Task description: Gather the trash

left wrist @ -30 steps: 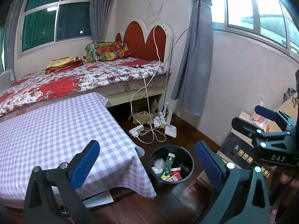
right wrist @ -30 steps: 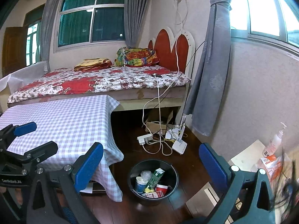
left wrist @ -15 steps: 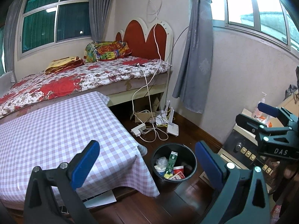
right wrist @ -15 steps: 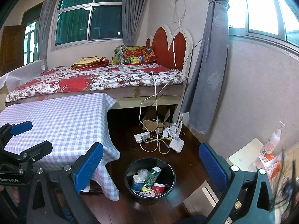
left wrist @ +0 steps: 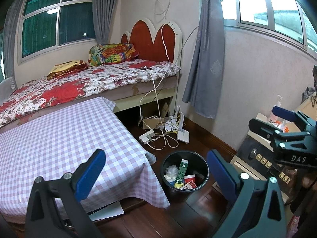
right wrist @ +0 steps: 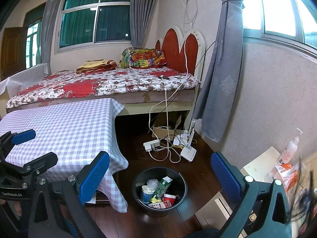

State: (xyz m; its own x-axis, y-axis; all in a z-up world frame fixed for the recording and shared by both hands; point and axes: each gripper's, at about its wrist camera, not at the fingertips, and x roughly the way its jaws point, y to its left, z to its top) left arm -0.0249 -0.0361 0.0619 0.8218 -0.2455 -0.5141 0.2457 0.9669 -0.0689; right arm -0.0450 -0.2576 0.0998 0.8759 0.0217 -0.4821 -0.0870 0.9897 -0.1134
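Both held wide apart and empty, left gripper [left wrist: 154, 170] and right gripper [right wrist: 160, 172], above the black trash bin [right wrist: 138, 180] of cups and cartons on the floor beside the checkered bench [left wrist: 59, 134].

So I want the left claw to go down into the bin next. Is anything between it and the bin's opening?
Nothing visible blocks it. The left claw is open and empty, and the black bin stands uncovered on the floor beside the checked tablecloth corner, which hangs close to its rim but does not cover it.
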